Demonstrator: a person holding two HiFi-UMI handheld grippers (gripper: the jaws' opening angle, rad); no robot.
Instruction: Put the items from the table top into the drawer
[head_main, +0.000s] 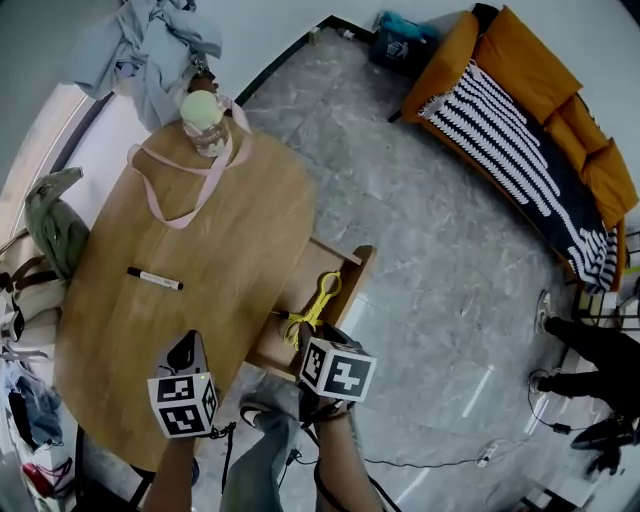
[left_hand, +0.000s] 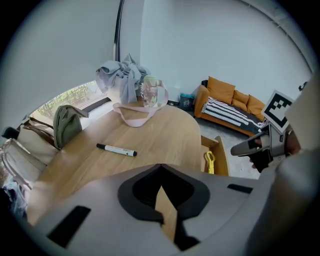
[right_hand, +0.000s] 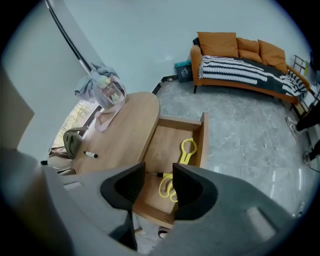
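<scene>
A black-and-white marker (head_main: 155, 279) (left_hand: 116, 149) (right_hand: 90, 154) lies on the wooden table (head_main: 230, 215). The drawer (head_main: 345, 285) (right_hand: 167, 145) stands pulled out at the table's right side. In it lie yellow scissors (right_hand: 167, 186) (head_main: 296, 326) and a yellow looped tool (right_hand: 187, 149) (head_main: 323, 292) (left_hand: 209, 161). My right gripper (head_main: 316, 337) (right_hand: 159, 176) hangs over the drawer's near end, open, the scissors showing below the gap, untouched. My left gripper (head_main: 186, 351) (left_hand: 160, 188) hovers over the table's near edge, short of the marker, shut on nothing.
A pink strapped bag with a clear bottle (head_main: 205, 122) (left_hand: 150, 92) sits at the table's far end, grey clothes (head_main: 150, 45) behind it. A green bag (head_main: 55, 225) rests on a seat at left. An orange sofa (head_main: 530, 110) and a person's legs (head_main: 590, 350) are across the grey floor.
</scene>
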